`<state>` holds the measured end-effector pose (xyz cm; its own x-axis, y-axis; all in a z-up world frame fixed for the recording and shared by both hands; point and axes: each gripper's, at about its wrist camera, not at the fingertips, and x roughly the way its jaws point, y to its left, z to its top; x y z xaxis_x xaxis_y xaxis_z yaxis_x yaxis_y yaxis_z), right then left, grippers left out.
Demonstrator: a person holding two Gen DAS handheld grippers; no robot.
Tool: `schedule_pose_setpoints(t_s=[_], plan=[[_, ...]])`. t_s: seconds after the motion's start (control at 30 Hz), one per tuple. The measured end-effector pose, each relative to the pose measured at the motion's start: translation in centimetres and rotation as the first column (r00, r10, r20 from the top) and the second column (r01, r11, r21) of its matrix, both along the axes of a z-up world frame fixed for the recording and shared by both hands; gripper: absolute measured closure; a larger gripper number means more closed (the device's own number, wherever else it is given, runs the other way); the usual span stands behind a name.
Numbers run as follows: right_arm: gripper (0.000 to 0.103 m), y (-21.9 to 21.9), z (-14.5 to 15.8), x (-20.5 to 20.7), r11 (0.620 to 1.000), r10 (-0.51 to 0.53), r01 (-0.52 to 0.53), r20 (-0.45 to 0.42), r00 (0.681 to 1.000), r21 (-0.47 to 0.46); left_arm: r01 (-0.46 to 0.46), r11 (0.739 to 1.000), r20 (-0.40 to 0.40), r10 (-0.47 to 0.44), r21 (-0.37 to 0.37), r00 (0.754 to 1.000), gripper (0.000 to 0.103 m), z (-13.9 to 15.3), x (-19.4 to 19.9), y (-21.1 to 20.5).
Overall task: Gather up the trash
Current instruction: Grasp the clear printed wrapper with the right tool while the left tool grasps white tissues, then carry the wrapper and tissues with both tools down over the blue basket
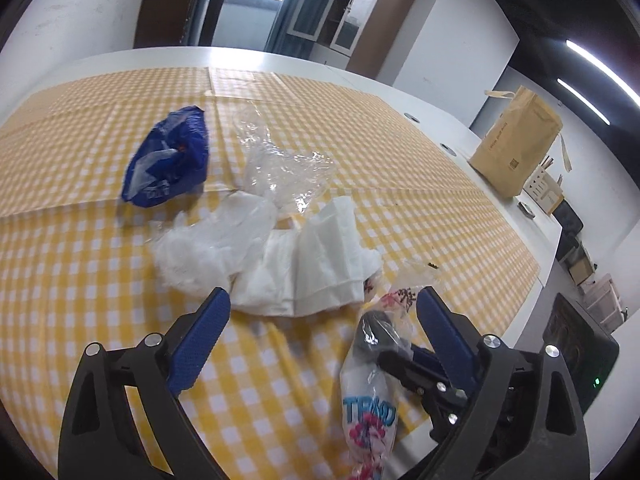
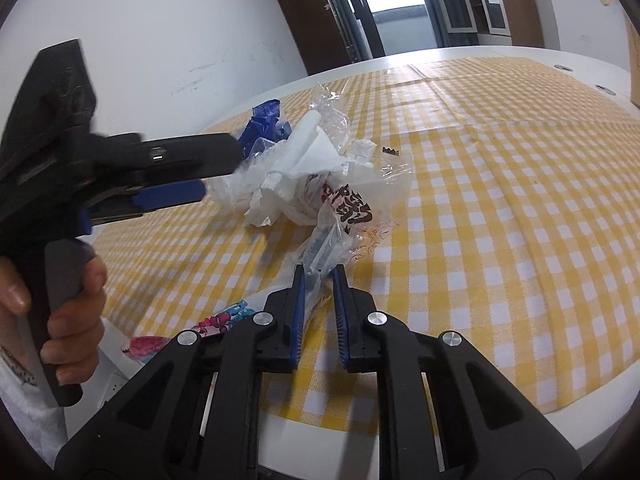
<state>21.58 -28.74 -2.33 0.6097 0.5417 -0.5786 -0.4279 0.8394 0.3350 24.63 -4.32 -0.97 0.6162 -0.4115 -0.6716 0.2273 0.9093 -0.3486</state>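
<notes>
A pile of trash lies on the yellow checked tablecloth (image 1: 80,240): a blue wrapper (image 1: 168,160), clear film (image 1: 280,160), white tissues (image 1: 312,264) and a white plastic glove (image 1: 200,248). My left gripper (image 1: 320,304) is open just before the tissues. My right gripper (image 2: 320,276) is shut on a clear printed plastic bag (image 2: 344,216), which also shows in the left wrist view (image 1: 370,400). The pile shows in the right wrist view: tissues (image 2: 304,156), blue wrapper (image 2: 262,124).
A brown paper bag (image 1: 516,140) stands on the white table (image 1: 420,100) at the far right, with small boxes (image 1: 544,192) beside it. The table's near edge (image 2: 400,444) runs under my right gripper. A hand holds the left gripper's handle (image 2: 68,312).
</notes>
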Motion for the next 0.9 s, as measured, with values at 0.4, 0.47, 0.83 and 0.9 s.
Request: schedule_pose_setpoints(t_s=[0.4, 0.47, 0.83, 0.9], plan=[[0.091, -1.9, 0.0, 0.7, 1.0, -0.015, 0.015, -0.017, 1.0, 0.014, 0.001, 1.0, -0.056, -0.001, 0.006, 0.998, 0.093, -1.5, 2.8, -1.6], [0.091, -1.8, 0.1, 0.6, 1.0, -0.012, 0.012, -0.013, 1.0, 0.013, -0.015, 1.0, -0.04, 0.015, 0.002, 0.999, 0.096, -1.2, 2.6, -1.3], [0.091, -1.7, 1.3, -1.3, 1.0, 0.003, -0.003, 0.031, 1.0, 0.0, -0.063, 0.996, 0.078, 0.067, -0.063, 0.995, 0.099, 2.4, -2.4, 1.7], [0.091, -1.6, 1.4, -2.0, 1.0, 0.01, -0.009, 0.04, 0.999, -0.007, -0.065, 0.996, 0.103, 0.071, -0.063, 0.992, 0.099, 3.0, -4.0, 1.9]])
